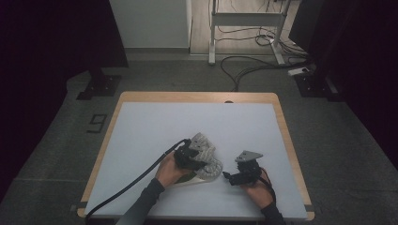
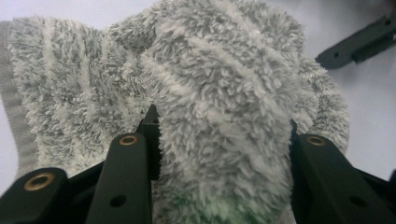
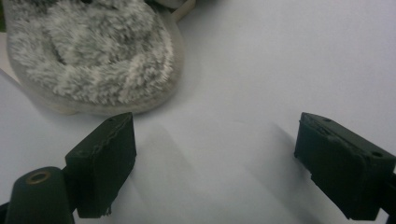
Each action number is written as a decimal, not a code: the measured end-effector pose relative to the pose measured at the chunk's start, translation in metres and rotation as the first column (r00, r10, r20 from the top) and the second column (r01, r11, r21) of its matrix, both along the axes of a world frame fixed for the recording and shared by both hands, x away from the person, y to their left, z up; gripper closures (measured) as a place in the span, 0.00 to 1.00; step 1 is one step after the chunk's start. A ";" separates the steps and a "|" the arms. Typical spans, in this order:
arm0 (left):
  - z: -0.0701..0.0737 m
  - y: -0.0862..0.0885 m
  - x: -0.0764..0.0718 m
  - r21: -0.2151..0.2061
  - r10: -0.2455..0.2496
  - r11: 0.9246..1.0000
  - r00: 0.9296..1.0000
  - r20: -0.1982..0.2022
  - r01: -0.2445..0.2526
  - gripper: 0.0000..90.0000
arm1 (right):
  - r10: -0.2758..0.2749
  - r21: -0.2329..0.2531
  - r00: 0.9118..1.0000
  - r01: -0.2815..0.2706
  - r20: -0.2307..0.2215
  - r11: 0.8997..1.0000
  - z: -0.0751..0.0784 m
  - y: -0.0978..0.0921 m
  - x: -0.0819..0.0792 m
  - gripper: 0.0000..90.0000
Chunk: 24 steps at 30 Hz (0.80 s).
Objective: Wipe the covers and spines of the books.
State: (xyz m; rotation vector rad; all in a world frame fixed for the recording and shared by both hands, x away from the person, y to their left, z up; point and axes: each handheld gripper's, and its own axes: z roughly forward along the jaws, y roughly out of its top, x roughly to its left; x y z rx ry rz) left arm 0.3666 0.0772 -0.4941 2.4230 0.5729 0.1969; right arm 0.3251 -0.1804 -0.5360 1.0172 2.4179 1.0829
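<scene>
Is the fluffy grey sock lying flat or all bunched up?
Bunched up. The fluffy grey striped sock is folded over itself in a thick hump, and the left tool is closed on that hump, one jaw on each side.

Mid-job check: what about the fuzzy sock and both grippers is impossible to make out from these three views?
- Left gripper pads: left gripper view, buried in the grey striped fuzzy sock.
- Sock's lower end: high view, hidden under the left hand.
- Green patch at the sock: cut by the bottom edge, blurred.
- Right gripper open over the white table; its height above it is unclear.
</scene>
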 end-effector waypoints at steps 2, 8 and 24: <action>0.000 0.004 -0.001 0.000 0.004 1.000 1.000 0.000 -0.004 0.62 | 0.000 0.000 1.000 0.000 0.001 1.000 0.000 0.000 0.000 0.13; 0.000 0.021 -0.006 -0.008 0.019 1.000 1.000 -0.005 -0.019 0.62 | 0.000 0.000 1.000 0.000 0.001 1.000 0.000 0.000 0.000 0.13; 0.002 0.073 -0.022 -0.015 0.065 0.998 0.998 -0.011 -0.065 0.62 | -0.002 -0.001 1.000 0.002 0.003 1.000 0.000 0.000 0.000 0.13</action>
